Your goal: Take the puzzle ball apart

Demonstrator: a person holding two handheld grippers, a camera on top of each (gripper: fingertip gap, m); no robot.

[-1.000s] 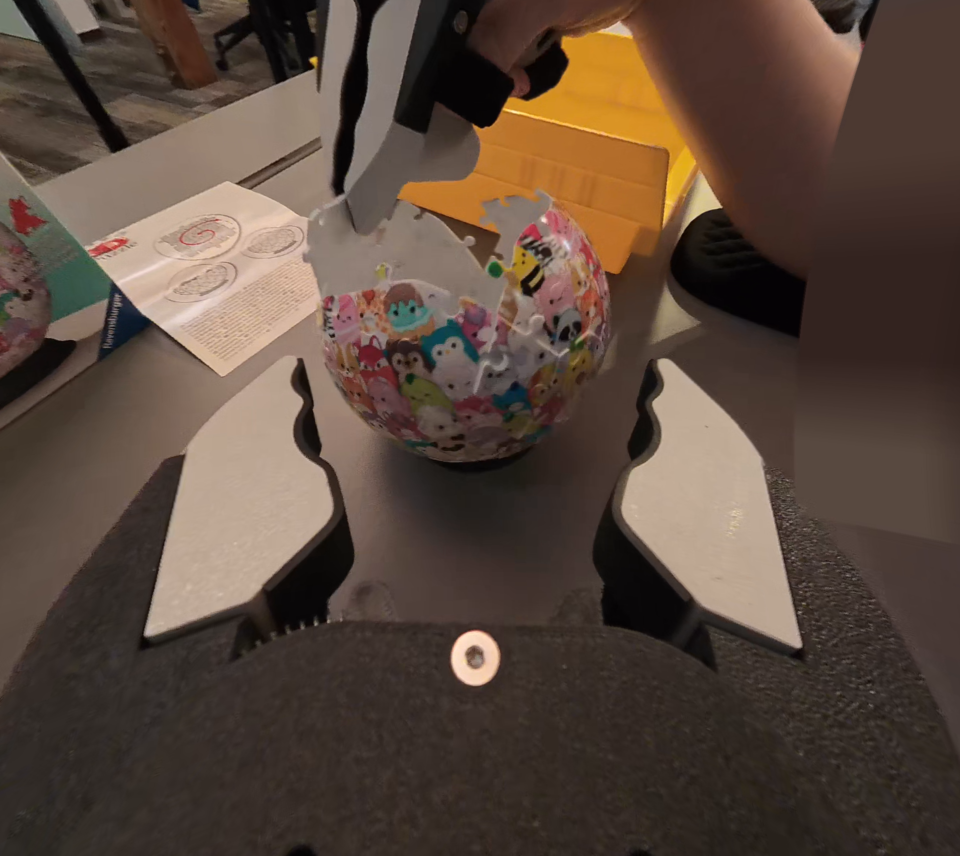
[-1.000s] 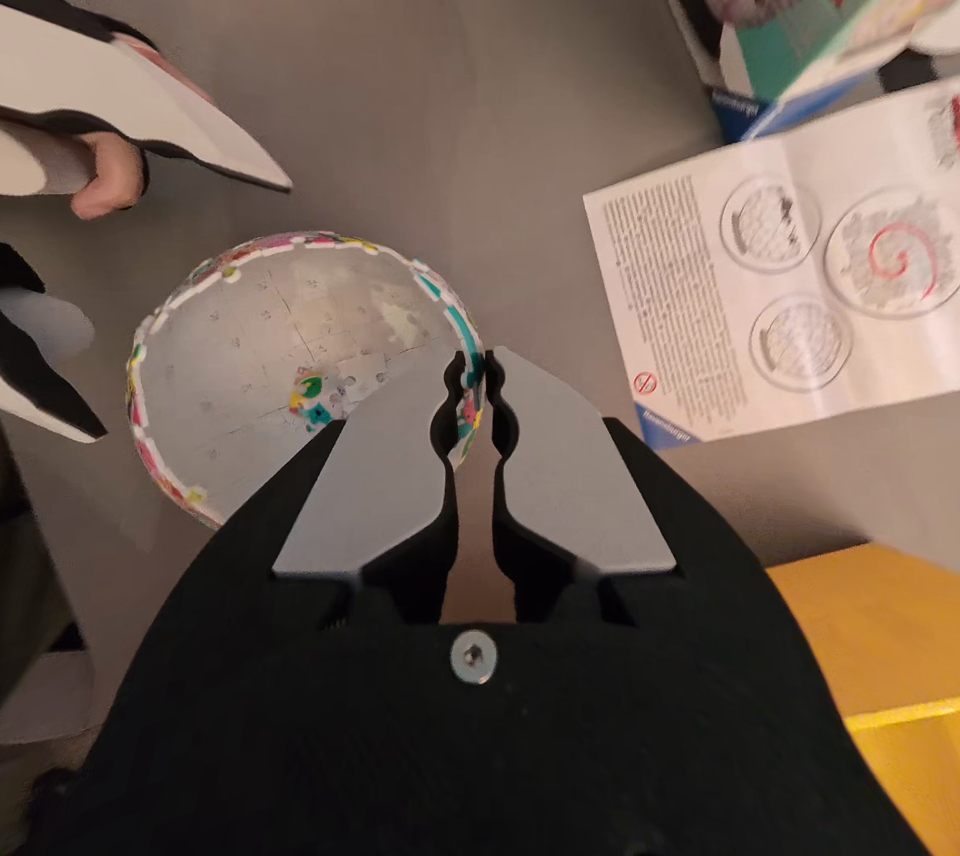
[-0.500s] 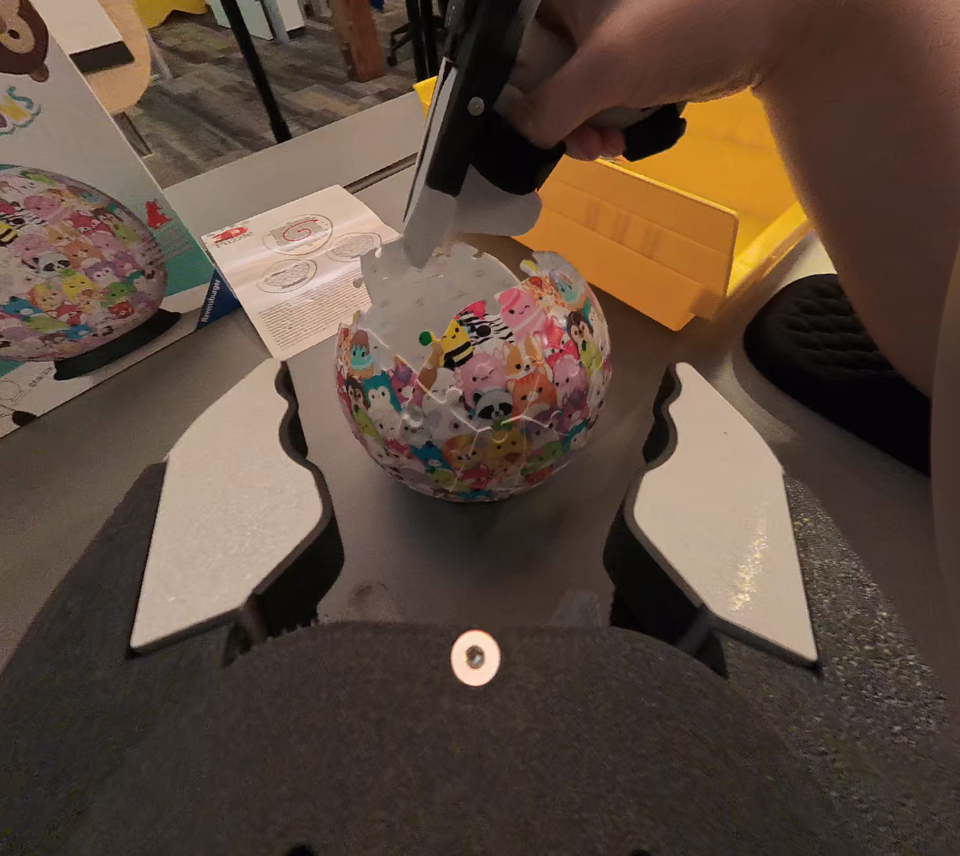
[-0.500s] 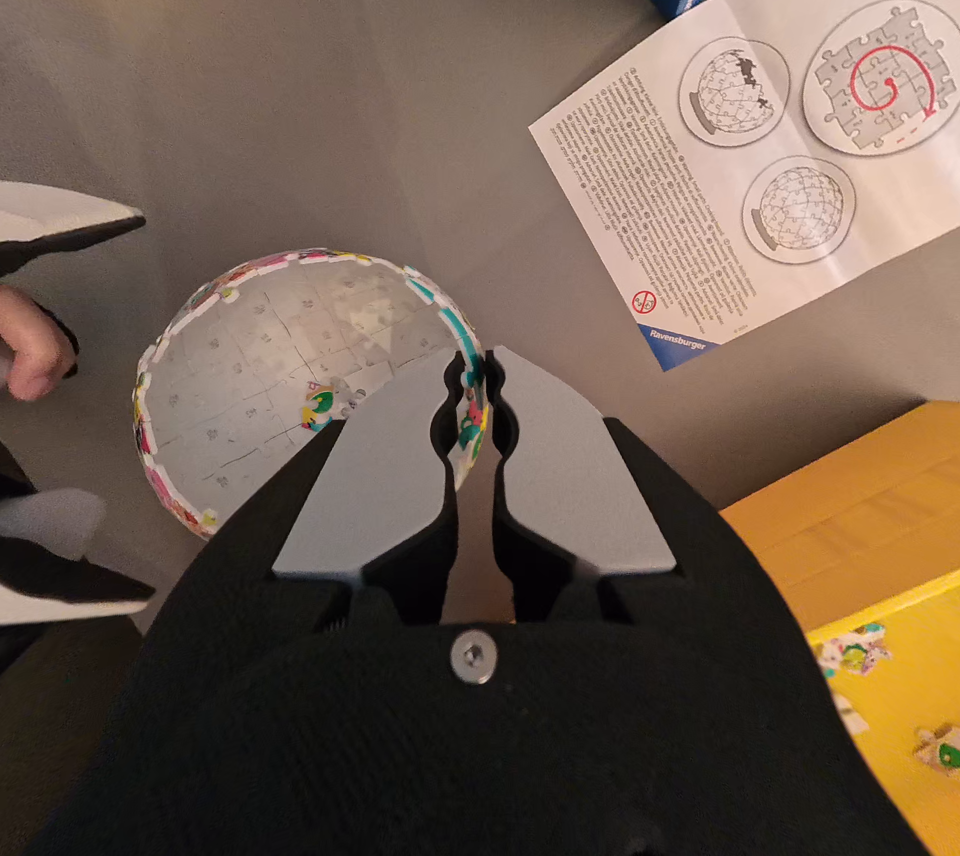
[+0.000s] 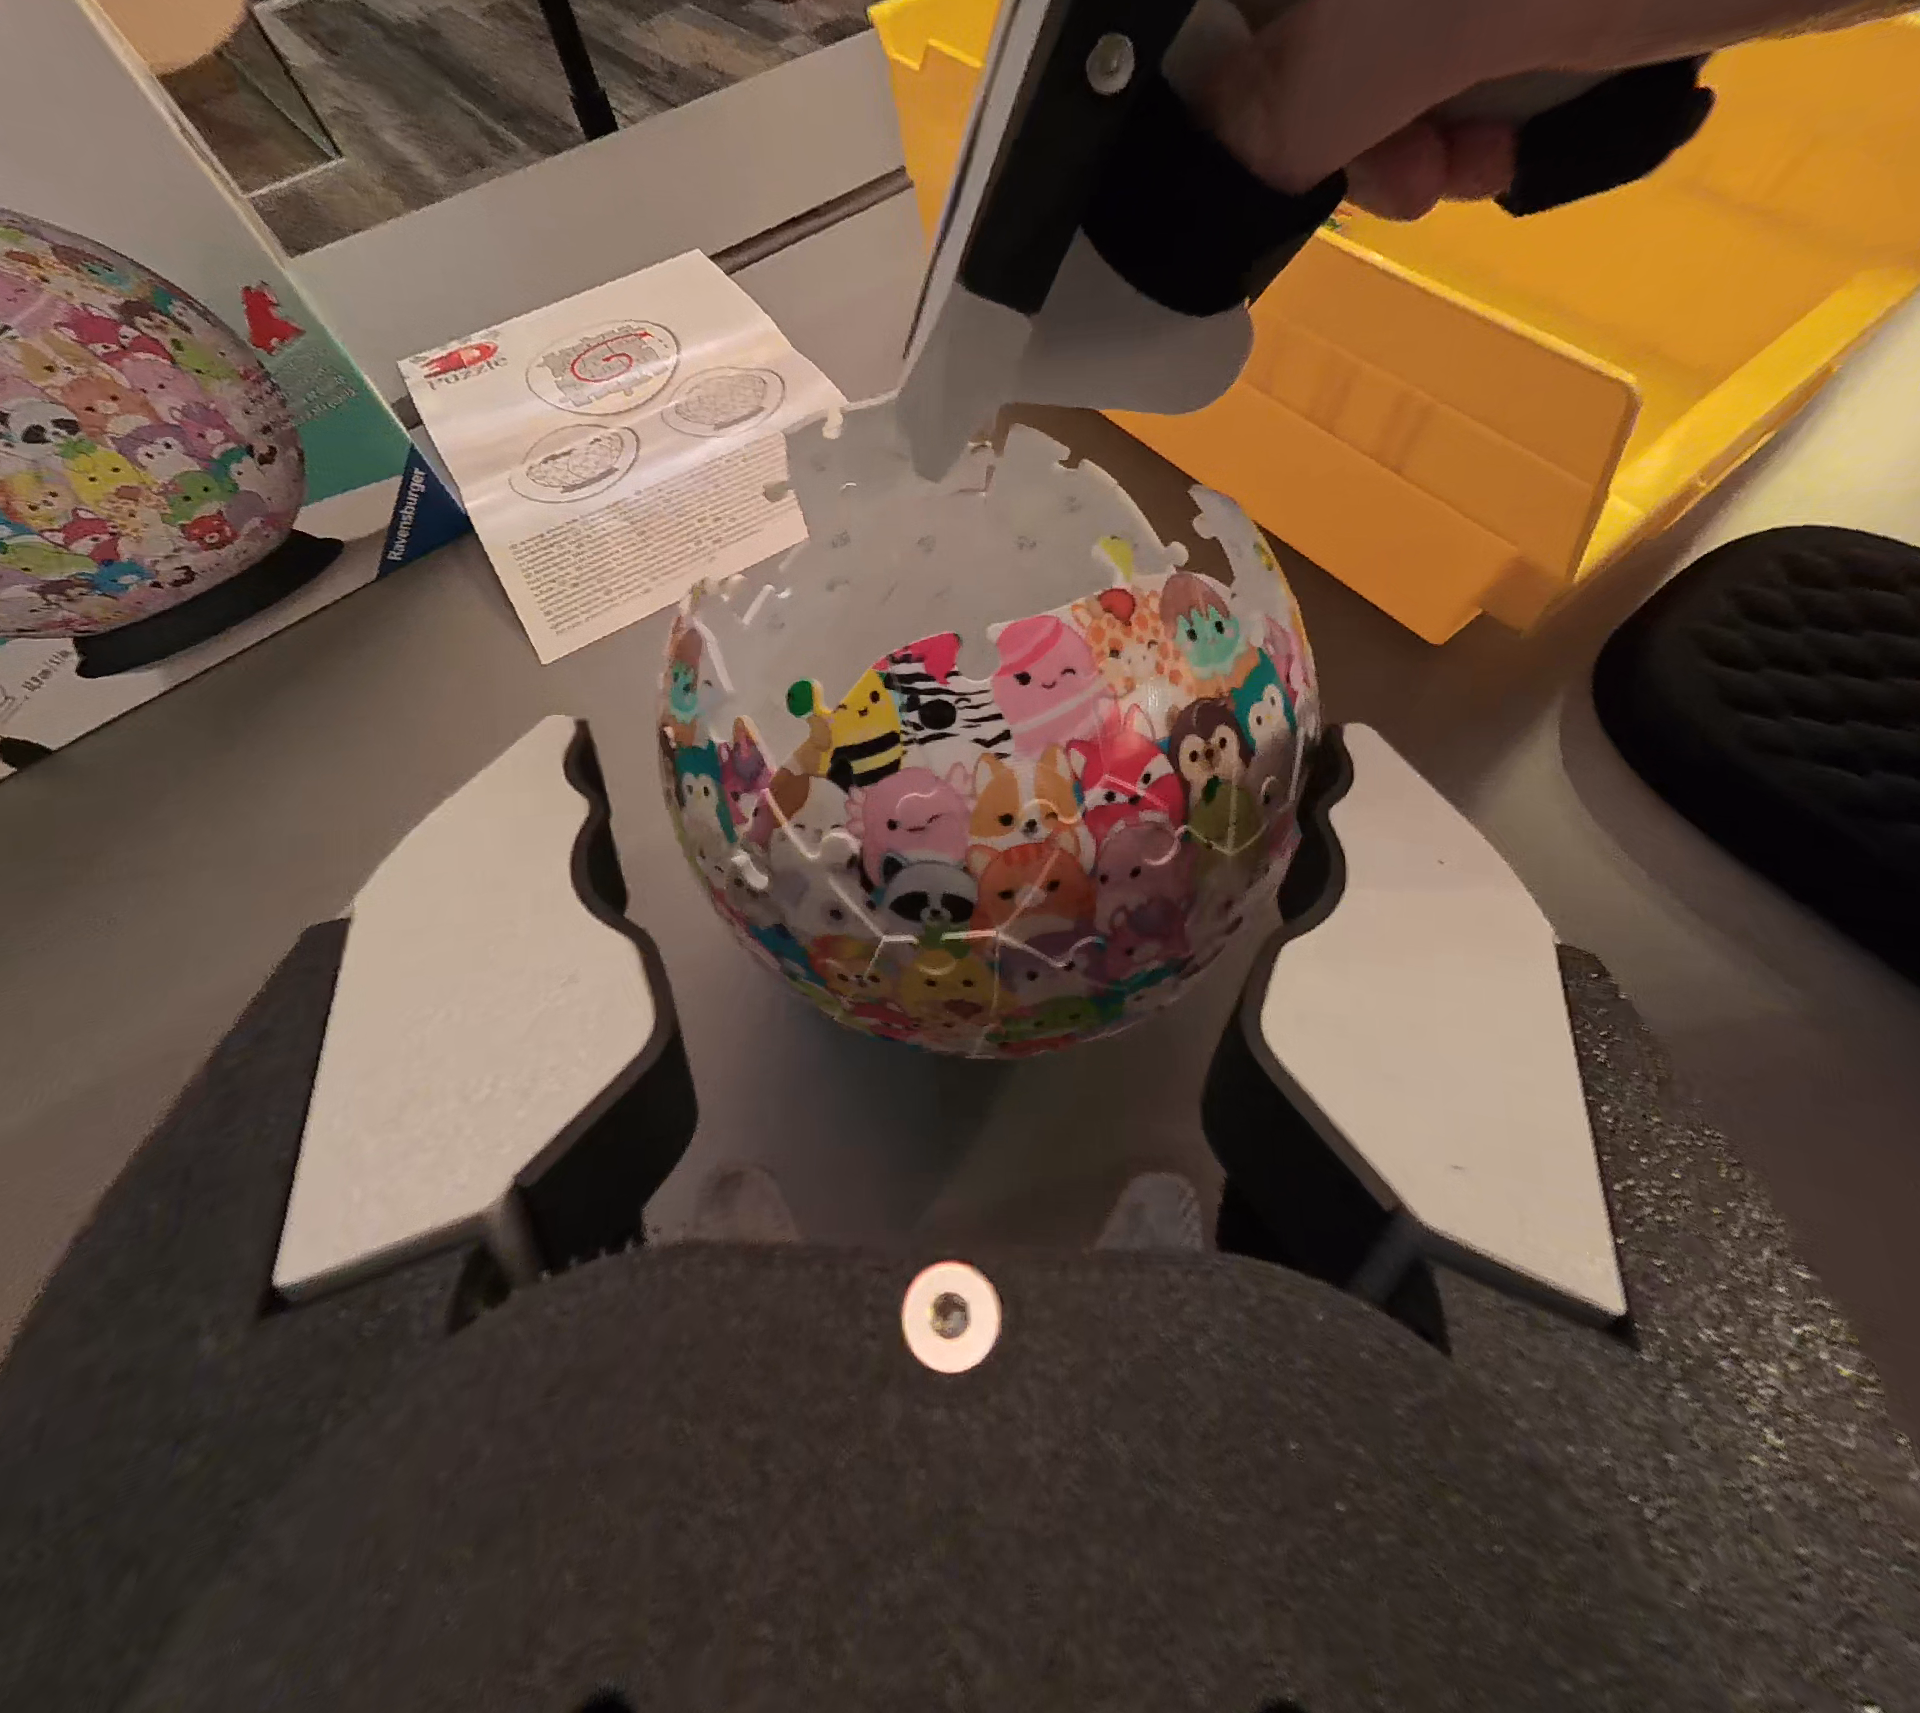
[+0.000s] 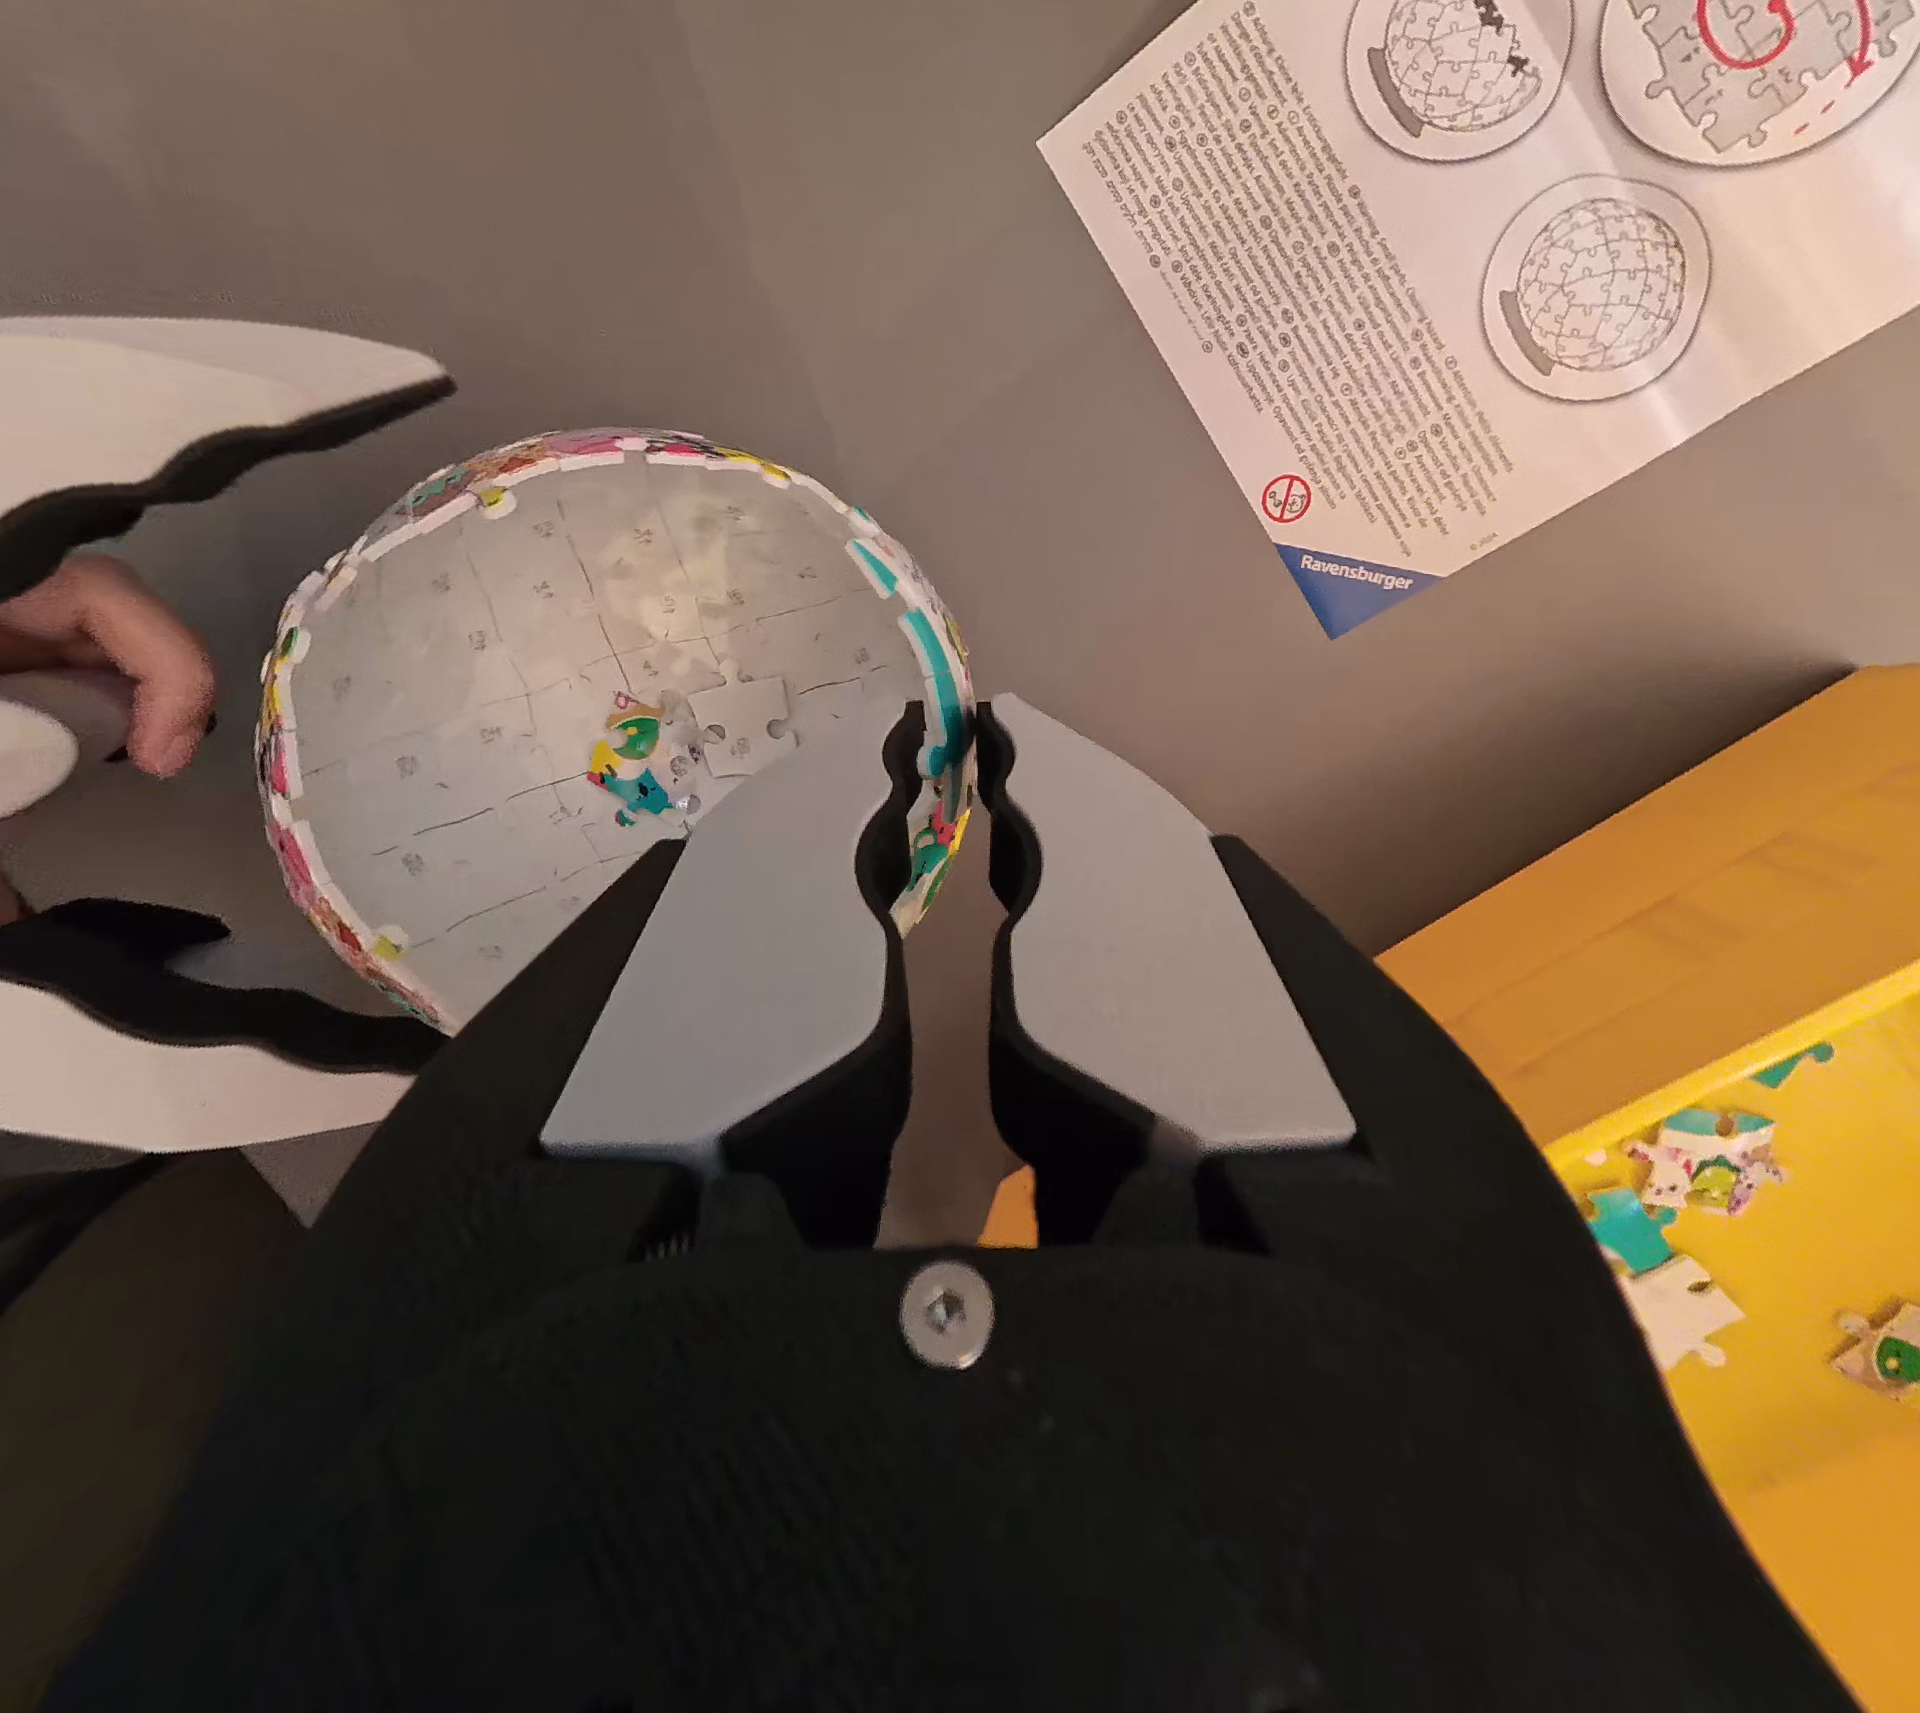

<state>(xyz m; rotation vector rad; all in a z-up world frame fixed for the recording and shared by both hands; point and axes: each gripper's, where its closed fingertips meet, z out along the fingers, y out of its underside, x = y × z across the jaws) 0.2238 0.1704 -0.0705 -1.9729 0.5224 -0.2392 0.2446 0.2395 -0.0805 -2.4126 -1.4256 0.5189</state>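
The puzzle ball (image 5: 997, 832) is a half-open shell with colourful cartoon animals outside and a grey-white inside, sitting on the grey table. My left gripper (image 5: 961, 790) is open, its fingers on either side of the ball and close to it. My right gripper (image 6: 948, 728) comes from above and is shut on the shell's far rim (image 6: 940, 707). It also shows in the left wrist view (image 5: 940, 437), pinching the rim. From above, the shell (image 6: 540, 707) is a hollow bowl with a loose coloured piece (image 6: 634, 759) inside.
A yellow bin (image 5: 1455, 416) stands behind the ball and holds loose puzzle pieces (image 6: 1704, 1175). An instruction leaflet (image 5: 623, 448) and the puzzle box (image 5: 135, 458) lie to the left. A black pad (image 5: 1766, 707) sits at right. My right fingertips sit around 9 centimetres from my left ones.
My left gripper has moved closer, so its fingers now flank the ball. The right gripper has kept its pinch on the rim and the ball has turned a little.
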